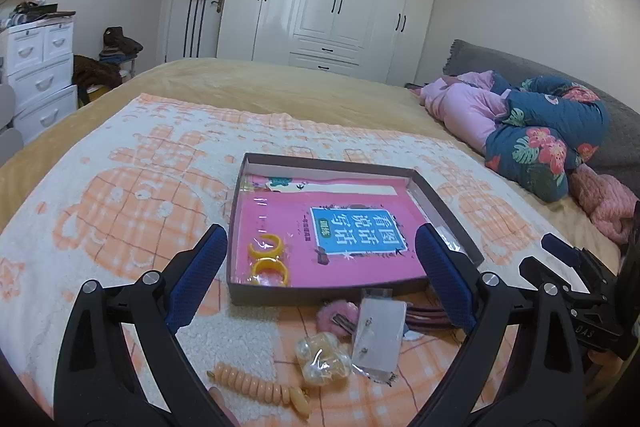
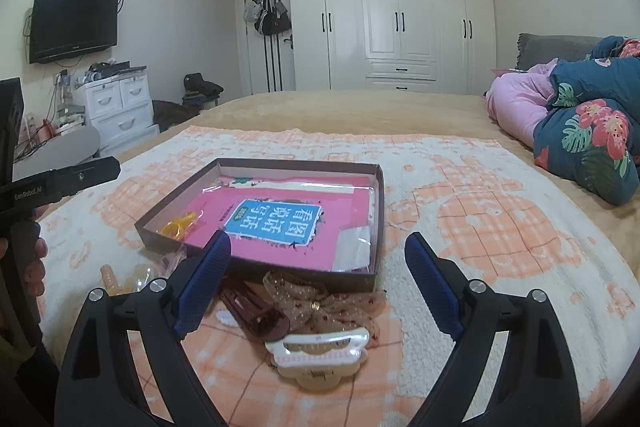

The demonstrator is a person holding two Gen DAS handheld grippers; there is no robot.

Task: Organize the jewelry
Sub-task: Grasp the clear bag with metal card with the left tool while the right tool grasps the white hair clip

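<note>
A shallow brown box lies on the bed with a pink book in it. Two yellow rings in clear wrap sit in its near left corner. My left gripper hovers open just in front of the box, with nothing between its fingers. Below it lie a pink fluffy clip, a bagged earring card, a bagged pearl piece and an orange bead bracelet. My right gripper is open and empty over dark red hair clips, a lace bow and a white claw clip.
Everything rests on an orange-and-white towel spread over the tan bed. Folded quilts are piled at the right. A clear bag lies in the box's right corner. A white wardrobe and a drawer unit stand beyond the bed.
</note>
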